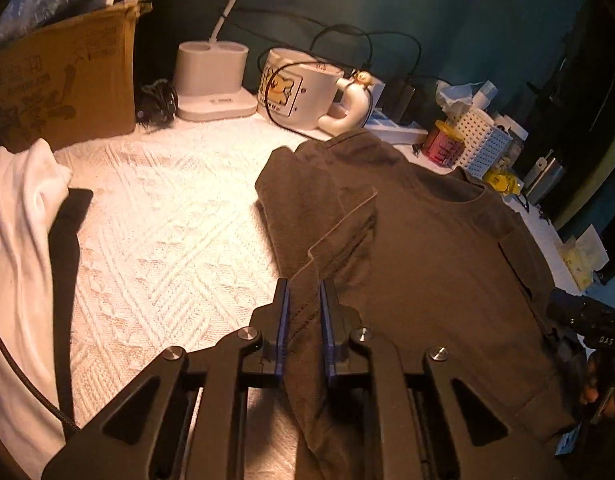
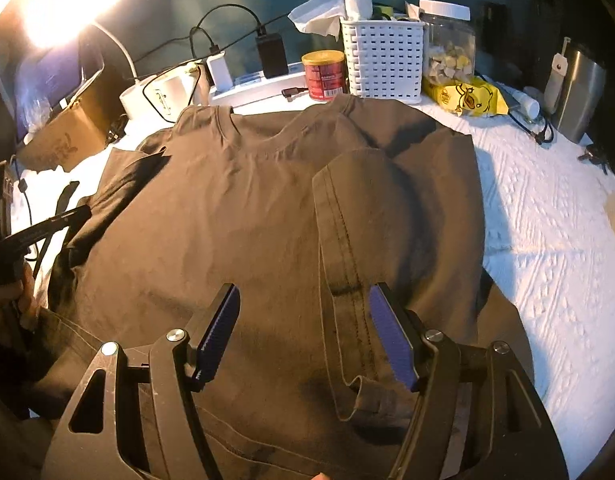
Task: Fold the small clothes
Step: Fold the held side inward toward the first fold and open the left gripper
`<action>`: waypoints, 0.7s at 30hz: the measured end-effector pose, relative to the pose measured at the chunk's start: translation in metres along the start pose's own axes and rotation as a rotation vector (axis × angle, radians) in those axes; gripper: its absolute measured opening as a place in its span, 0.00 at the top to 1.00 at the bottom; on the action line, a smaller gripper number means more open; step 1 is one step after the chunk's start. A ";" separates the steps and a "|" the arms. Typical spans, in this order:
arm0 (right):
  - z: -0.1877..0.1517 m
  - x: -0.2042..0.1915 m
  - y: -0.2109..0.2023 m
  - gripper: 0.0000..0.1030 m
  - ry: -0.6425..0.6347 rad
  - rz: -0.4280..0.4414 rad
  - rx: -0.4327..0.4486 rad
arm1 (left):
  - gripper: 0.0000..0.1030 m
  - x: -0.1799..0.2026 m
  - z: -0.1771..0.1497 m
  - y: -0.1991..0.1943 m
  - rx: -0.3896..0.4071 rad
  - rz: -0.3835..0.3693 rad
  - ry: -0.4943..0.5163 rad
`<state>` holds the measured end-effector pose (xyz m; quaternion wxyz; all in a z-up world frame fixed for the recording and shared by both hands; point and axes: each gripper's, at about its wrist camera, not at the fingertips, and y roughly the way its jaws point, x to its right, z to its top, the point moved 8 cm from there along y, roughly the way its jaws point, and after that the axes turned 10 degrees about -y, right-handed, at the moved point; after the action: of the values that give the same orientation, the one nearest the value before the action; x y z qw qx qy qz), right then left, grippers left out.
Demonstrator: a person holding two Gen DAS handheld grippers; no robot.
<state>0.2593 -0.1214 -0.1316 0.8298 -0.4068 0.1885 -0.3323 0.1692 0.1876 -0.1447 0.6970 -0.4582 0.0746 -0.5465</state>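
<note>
Low in frame, my left jaws (image 1: pixel 303 320) pinch a brown shirt (image 1: pixel 427 248) fold — my right jaws (image 2: pixel 303 336) gape over its sleeve (image 2: pixel 347 240), centre frame.

You can read very little here. On the black gripper (image 1: pixel 599 336) at the right edge of your left view stand the white letters "DAS". The box (image 1: pixel 63 80), the mug (image 1: pixel 295 88), the red can (image 2: pixel 324 75) and the yellow bag (image 2: pixel 465 98) have print, but it is too blurred to read.
</note>
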 end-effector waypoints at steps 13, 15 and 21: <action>-0.011 0.007 -0.014 0.31 0.039 0.069 0.040 | 0.92 0.051 0.003 -0.016 0.040 -0.029 0.096; -0.012 0.010 -0.016 0.31 0.046 0.077 0.049 | 0.92 0.064 -0.005 -0.011 0.019 -0.036 0.122; -0.021 0.026 -0.024 0.31 0.074 0.083 0.065 | 0.92 0.094 -0.025 0.004 -0.037 -0.056 0.157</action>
<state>0.2563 -0.1620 -0.1259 0.8482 -0.3588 0.2249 -0.3183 0.1940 0.0961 -0.1247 0.6647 -0.4287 0.1264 -0.5987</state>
